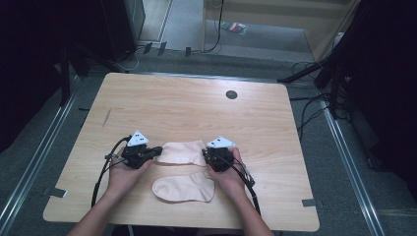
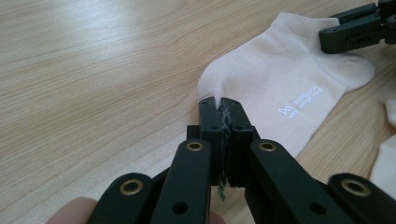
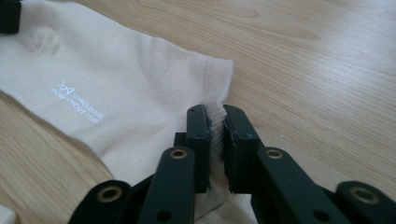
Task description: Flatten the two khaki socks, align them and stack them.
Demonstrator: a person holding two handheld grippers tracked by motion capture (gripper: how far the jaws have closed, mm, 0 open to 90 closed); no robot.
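Note:
A pale pink ankle sock (image 1: 181,152) lies flat on the wooden table (image 1: 187,108), stretched between my two grippers. My left gripper (image 1: 156,150) is shut on its left end; in the left gripper view the jaws (image 2: 219,102) pinch the edge of the sock (image 2: 285,84). My right gripper (image 1: 206,156) is shut on the right end, and in the right gripper view the jaws (image 3: 215,113) clamp the ribbed cuff of the sock (image 3: 116,88). White printed lettering (image 3: 77,103) shows on the fabric. A second matching sock (image 1: 184,188) lies nearer me, untouched.
A dark round grommet hole (image 1: 231,94) sits toward the table's far edge. Black cables (image 1: 101,177) trail from both grippers off the front edge. Stands and cables surround the table on the floor. A corner of the second sock (image 2: 387,154) lies close by.

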